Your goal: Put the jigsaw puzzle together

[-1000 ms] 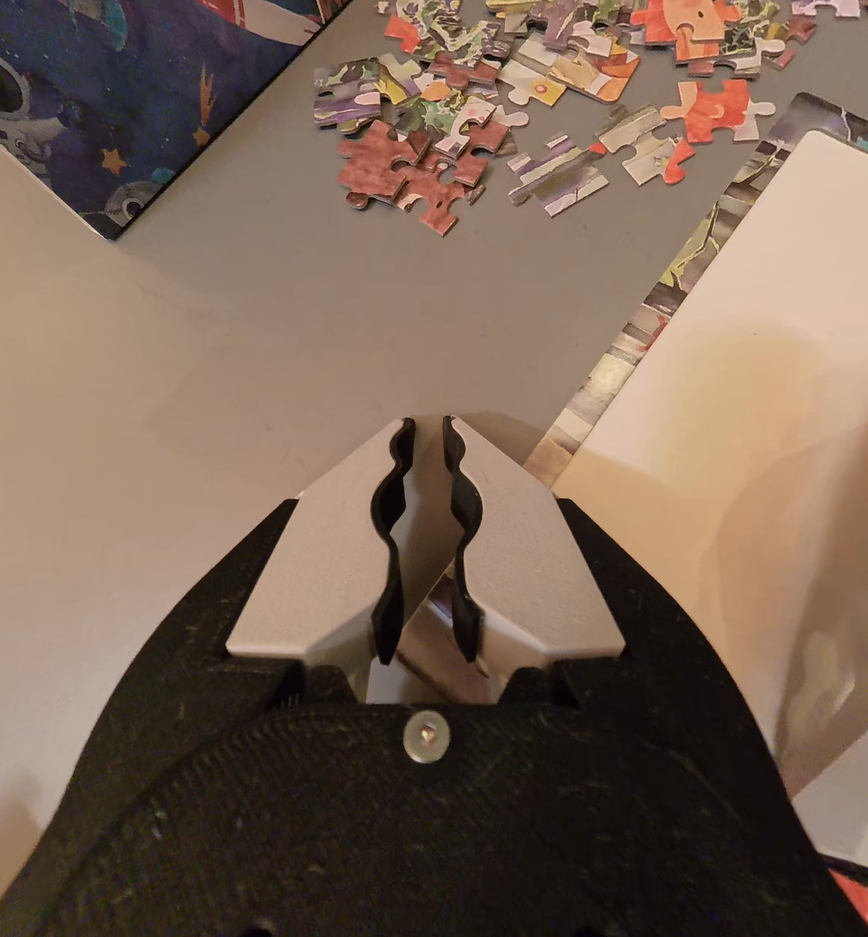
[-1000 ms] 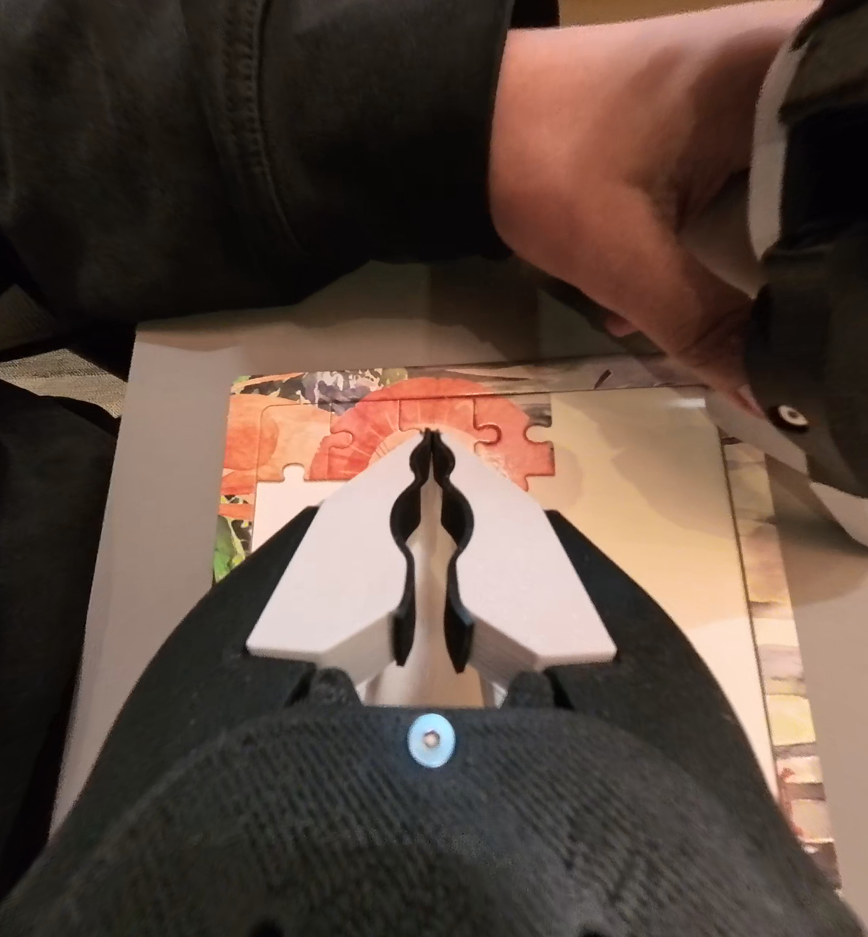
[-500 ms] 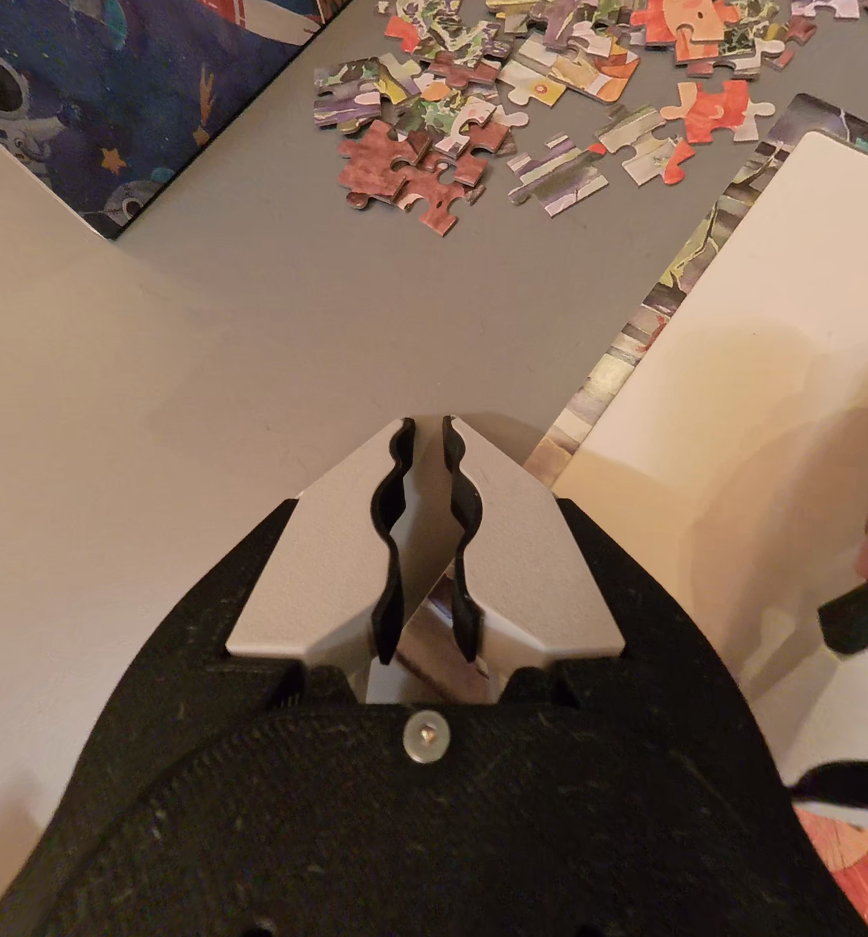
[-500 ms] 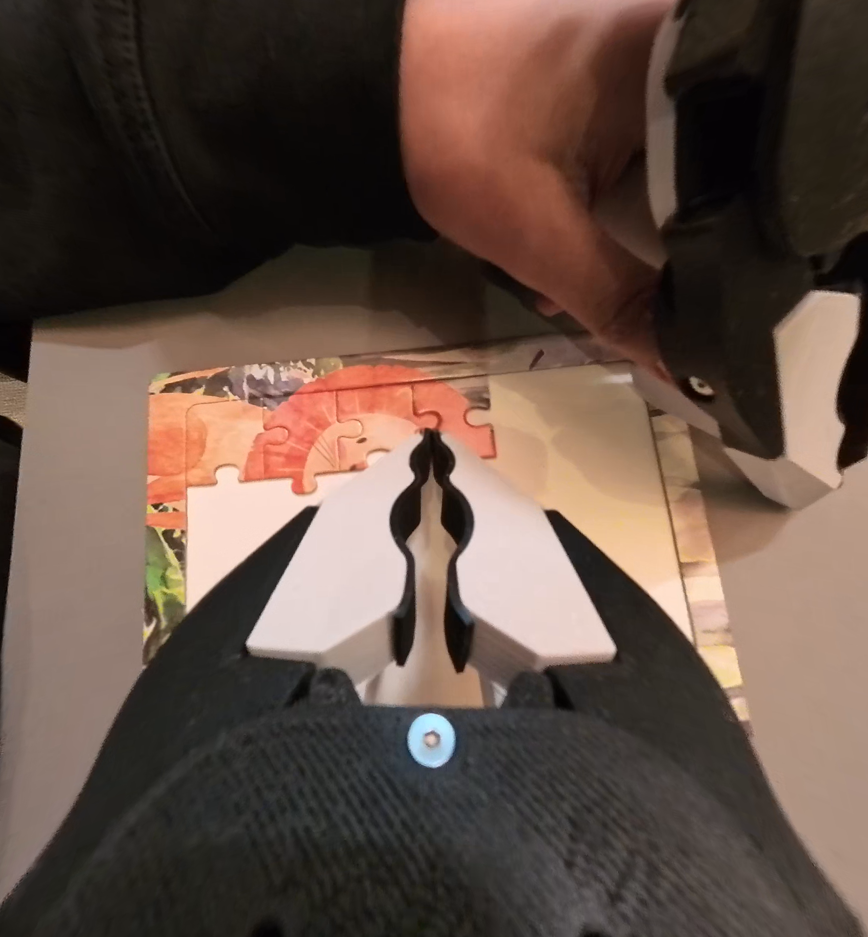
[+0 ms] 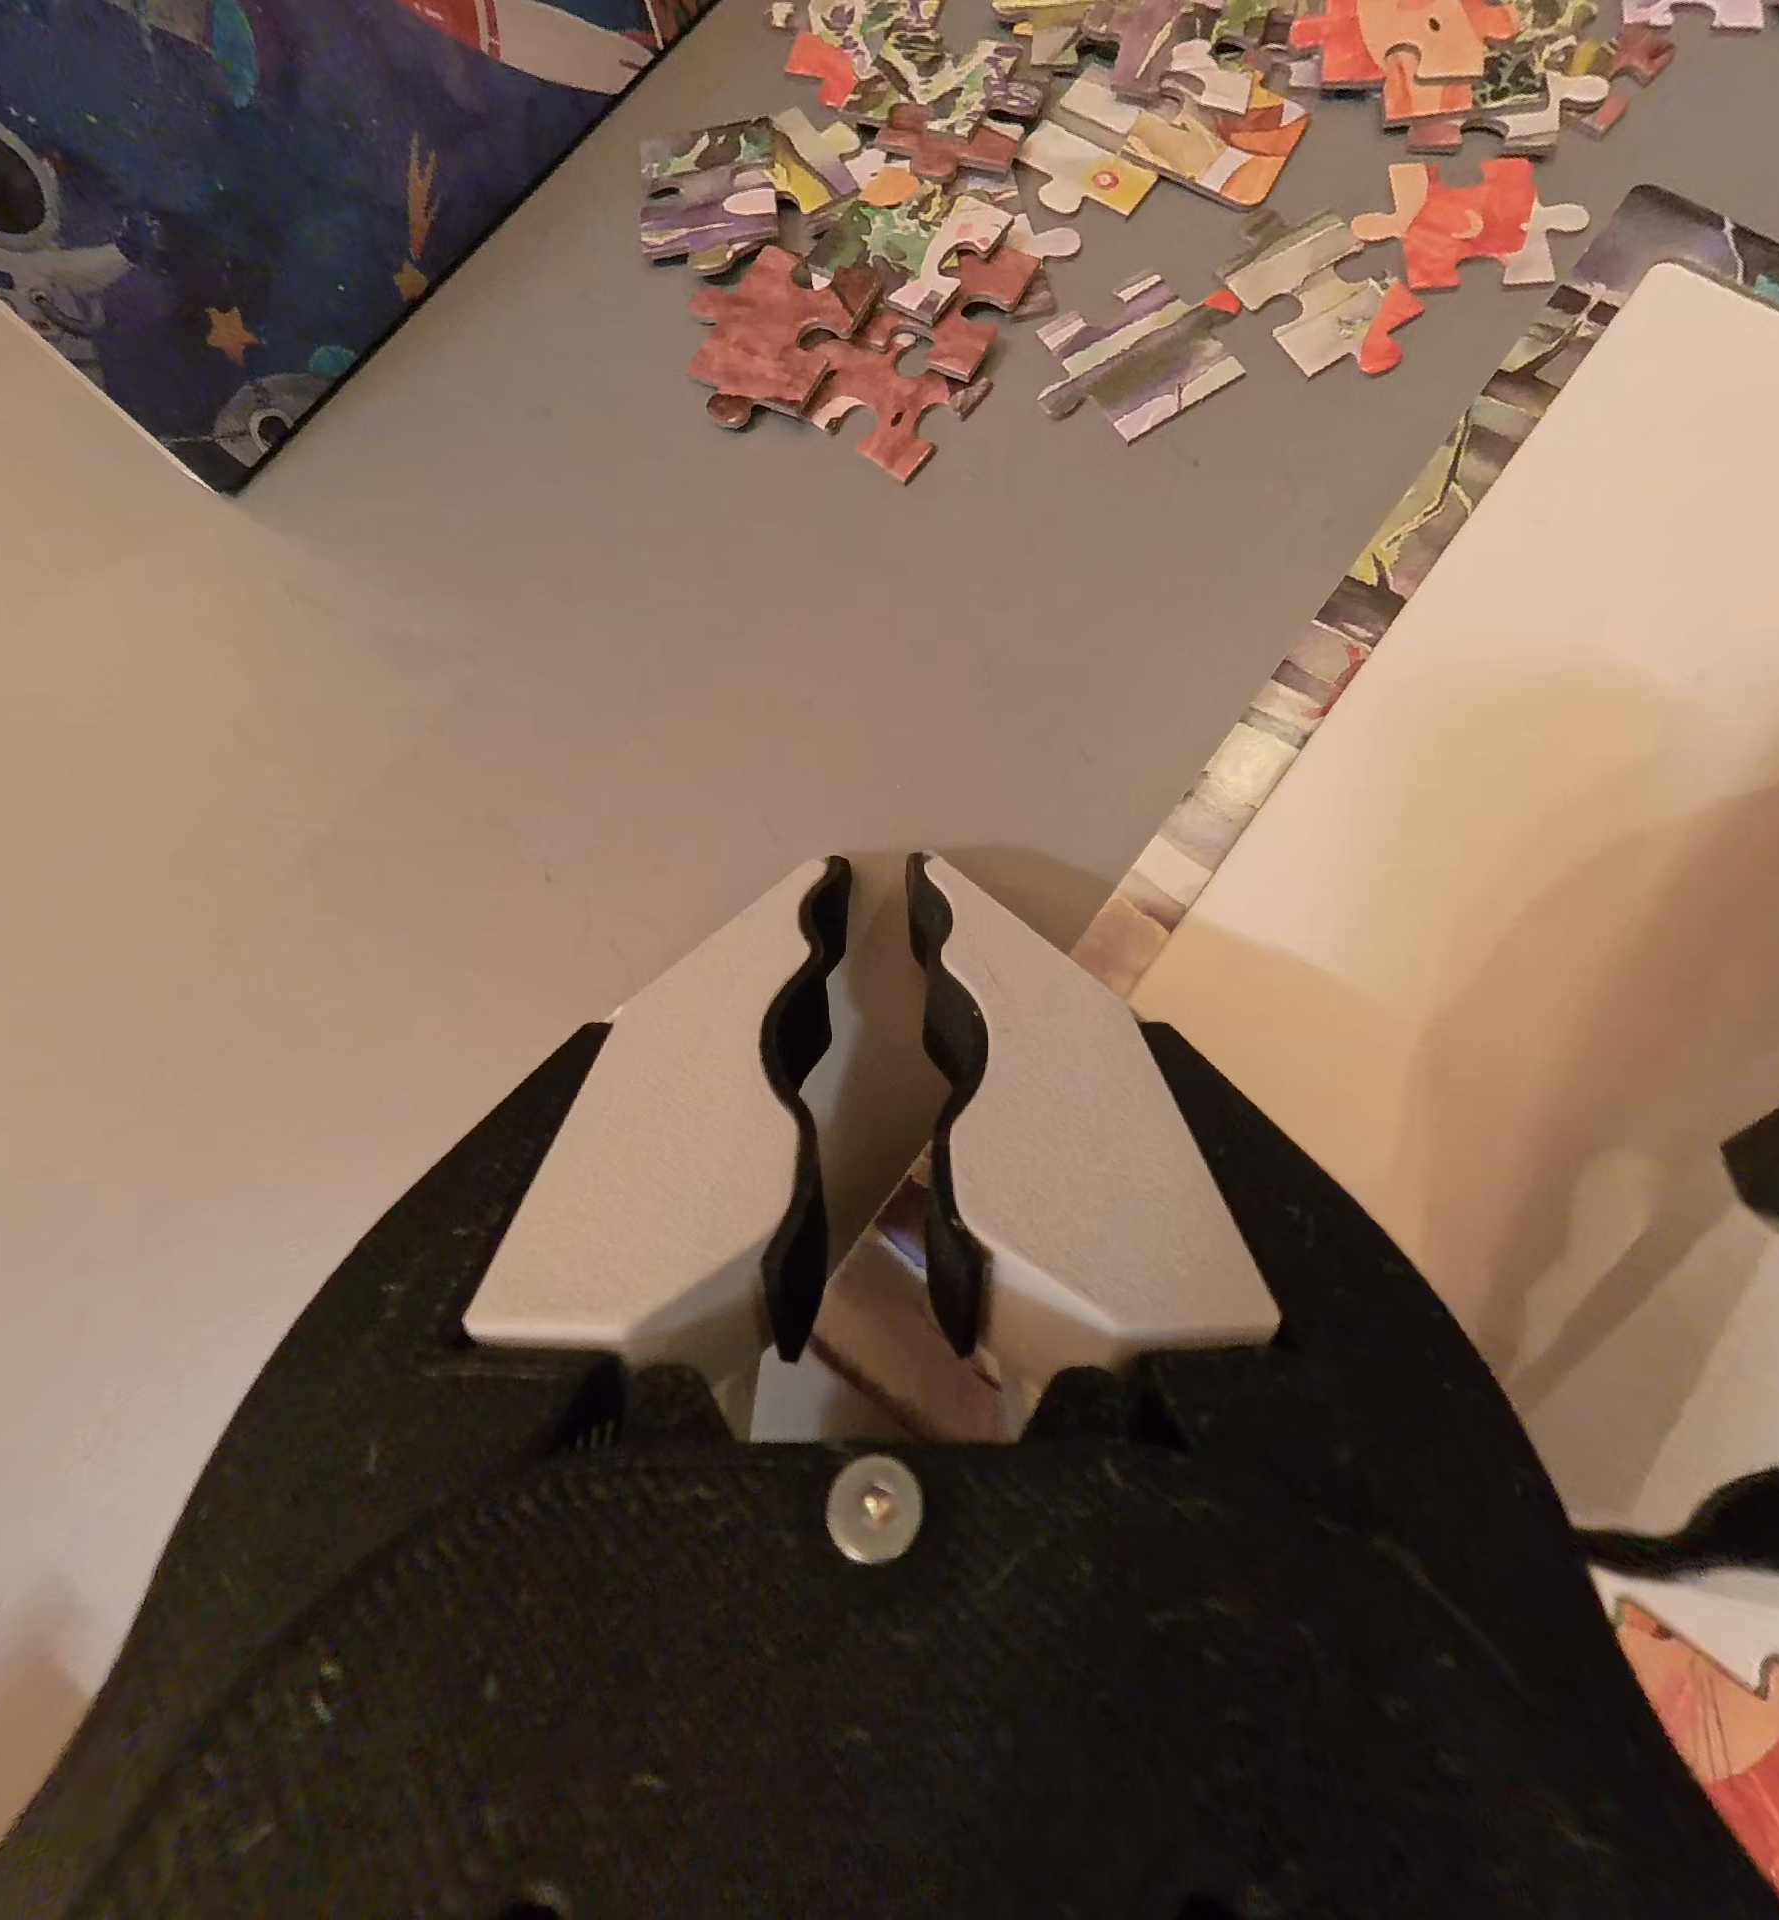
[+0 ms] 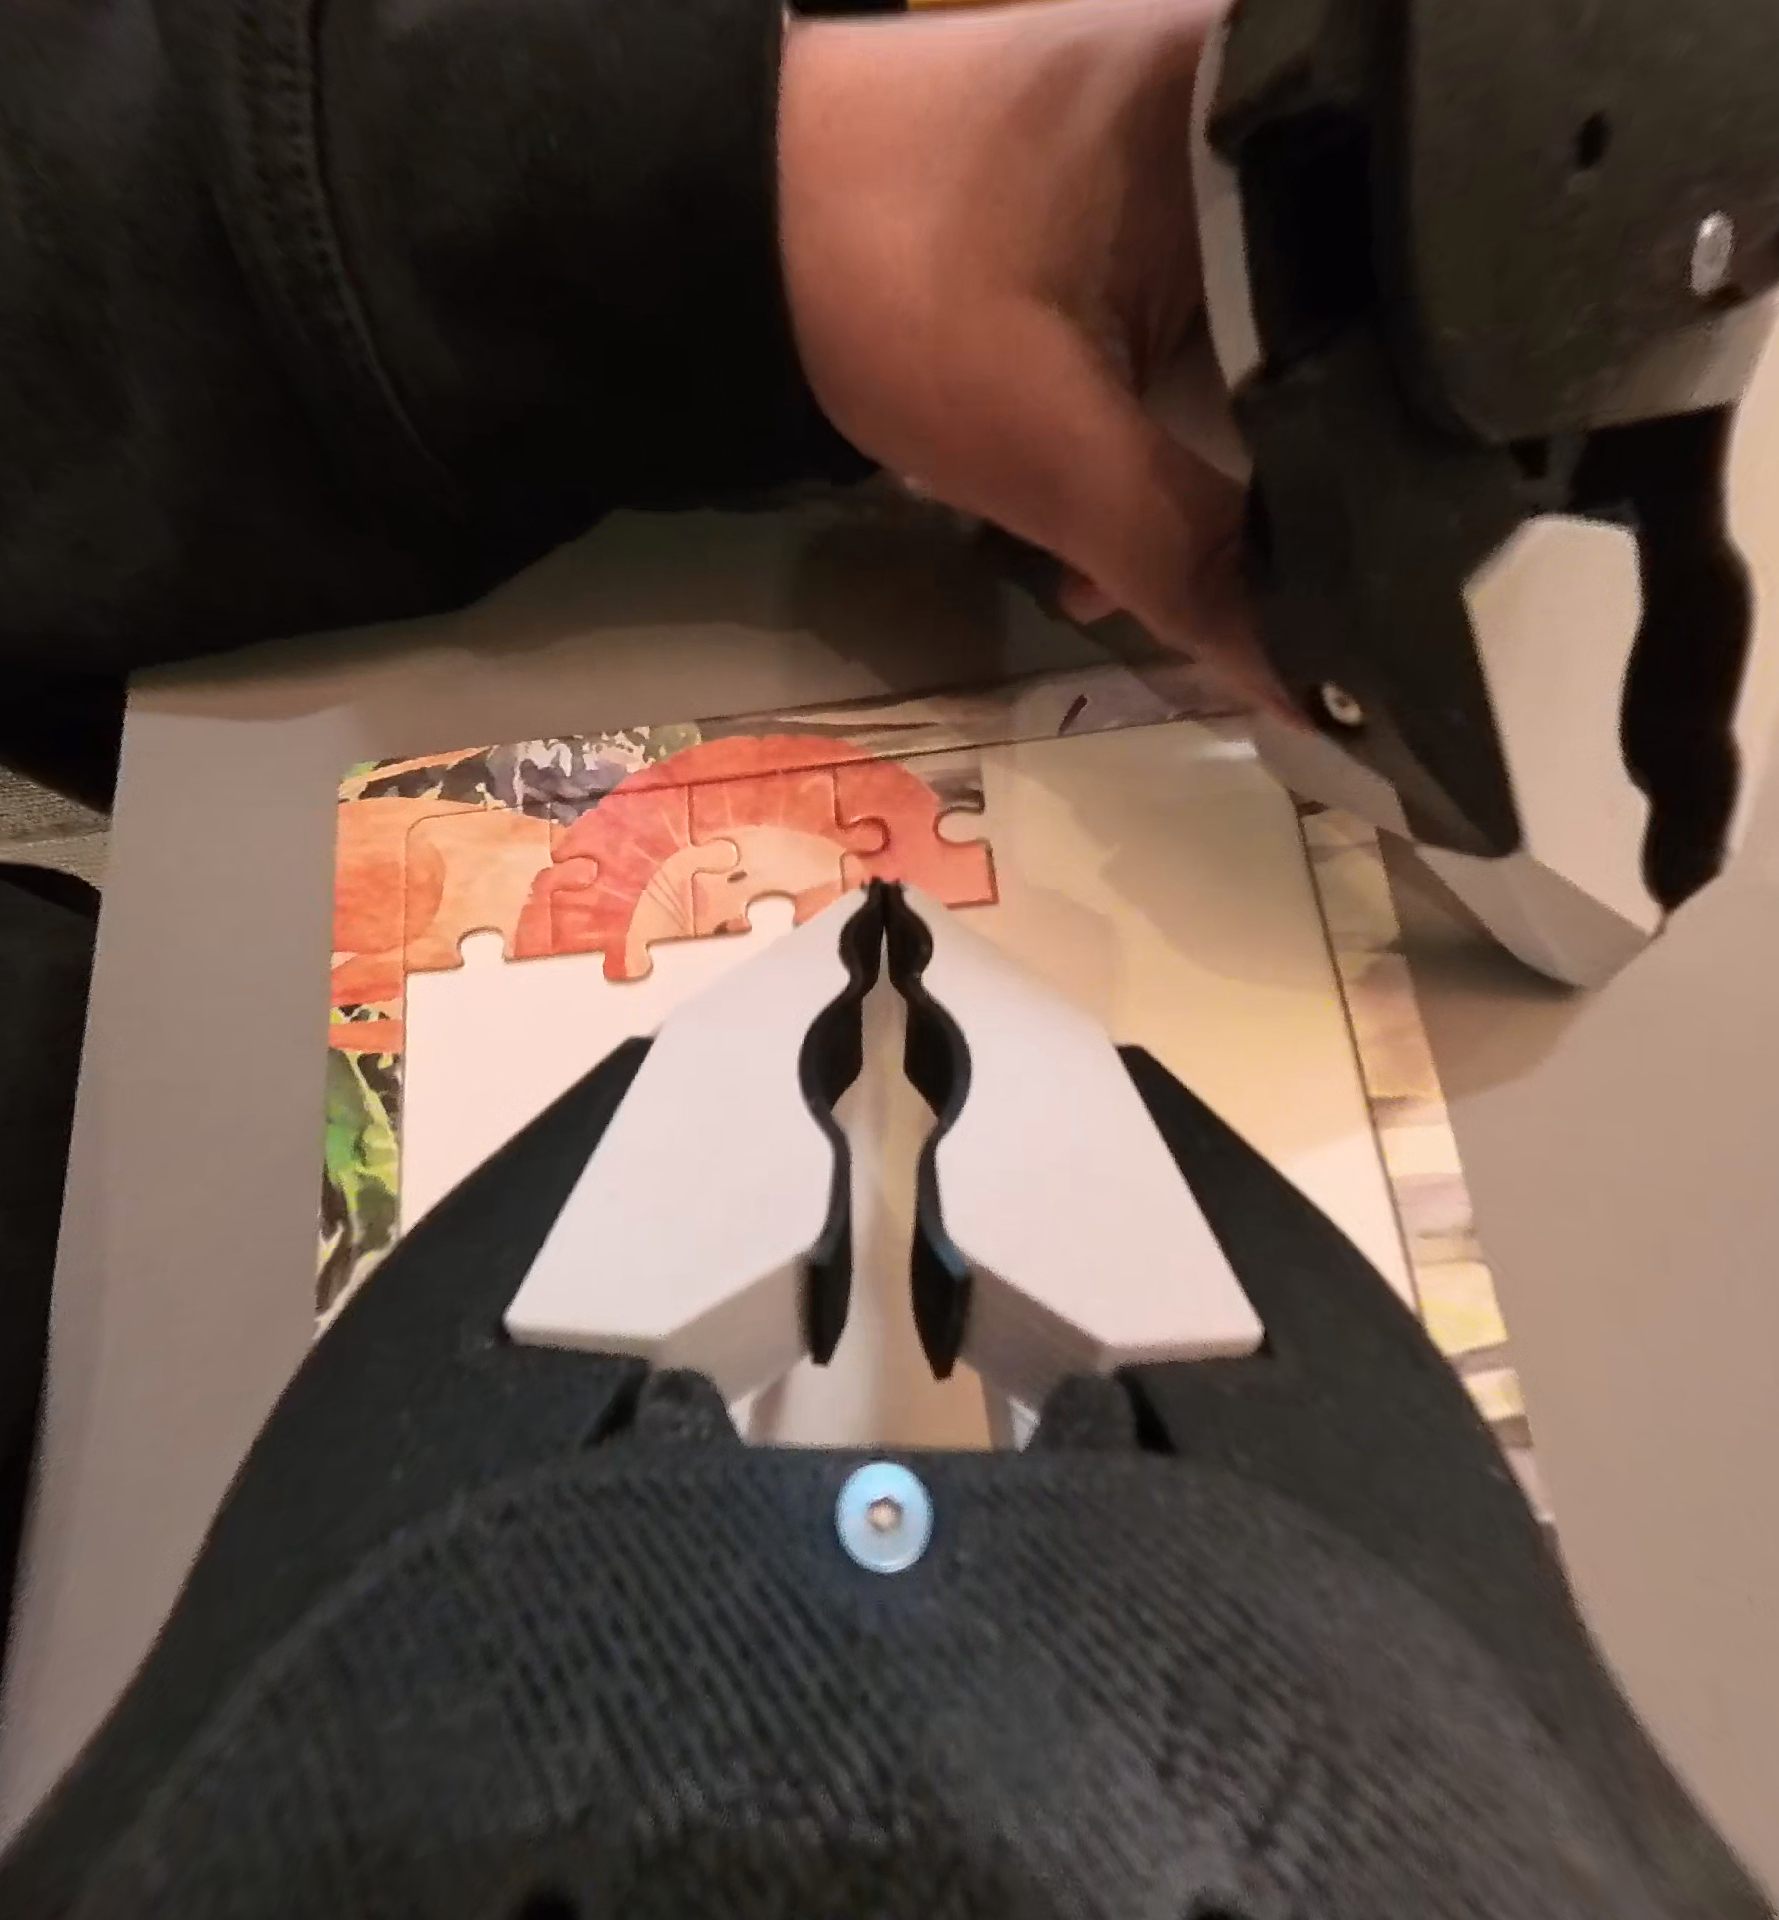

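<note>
While the right gripper [image 6: 883, 885], tips pressed together and empty, hovers over joined orange puzzle pieces [image 6: 760, 831] in the picture-bordered puzzle tray [image 6: 1384, 1091], the left gripper [image 5: 872, 860] rests slightly parted, empty, on the grey surface [image 5: 656, 644].

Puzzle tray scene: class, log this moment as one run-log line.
right gripper: shut, empty, over joined orange pieces | left gripper: slightly open, empty, beside picture-bordered puzzle tray | loose pieces: grey table
</note>
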Demonstrator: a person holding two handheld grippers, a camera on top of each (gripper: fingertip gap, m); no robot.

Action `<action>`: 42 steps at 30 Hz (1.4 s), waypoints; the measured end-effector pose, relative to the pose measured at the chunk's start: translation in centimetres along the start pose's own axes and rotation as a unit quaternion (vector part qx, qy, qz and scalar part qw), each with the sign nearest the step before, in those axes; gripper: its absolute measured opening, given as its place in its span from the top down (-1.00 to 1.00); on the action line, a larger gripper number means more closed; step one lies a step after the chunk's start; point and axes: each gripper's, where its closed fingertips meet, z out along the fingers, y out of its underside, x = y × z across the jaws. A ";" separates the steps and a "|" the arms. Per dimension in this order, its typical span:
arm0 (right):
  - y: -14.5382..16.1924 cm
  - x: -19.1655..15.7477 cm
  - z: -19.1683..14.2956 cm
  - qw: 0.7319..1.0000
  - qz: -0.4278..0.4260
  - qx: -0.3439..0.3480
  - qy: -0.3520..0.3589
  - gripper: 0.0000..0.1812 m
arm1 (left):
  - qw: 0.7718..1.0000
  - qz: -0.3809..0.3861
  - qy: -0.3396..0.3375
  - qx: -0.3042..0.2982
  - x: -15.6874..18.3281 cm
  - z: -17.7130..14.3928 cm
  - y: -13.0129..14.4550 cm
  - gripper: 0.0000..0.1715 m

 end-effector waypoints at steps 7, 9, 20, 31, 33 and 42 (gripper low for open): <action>1.4 -0.7 -0.1 1.000 -0.007 -0.011 -0.019 1.00 | 1.000 0.003 0.019 0.007 -1.3 -4.7 0.1 0.93; 1.5 -0.9 -0.1 1.000 -0.011 -0.013 -0.026 1.00 | 0.998 -0.005 0.055 0.042 -1.2 -6.1 0.6 1.00; 1.3 -1.5 0.0 0.998 -0.029 0.004 -0.047 0.96 | 0.996 -0.008 0.085 0.013 5.4 -12.6 8.6 1.00; 1.3 -2.0 0.2 0.997 -0.059 0.004 -0.049 0.85 | 0.992 0.012 0.121 -0.034 7.6 -11.0 10.4 1.00; 1.2 -2.0 0.3 0.997 -0.058 0.006 -0.047 0.86 | 0.991 0.009 0.132 -0.030 7.9 -10.9 10.3 1.00; 1.0 -1.7 0.5 0.998 -0.054 0.011 -0.038 0.94 | 0.989 -0.008 0.148 -0.023 7.9 -10.9 10.2 1.00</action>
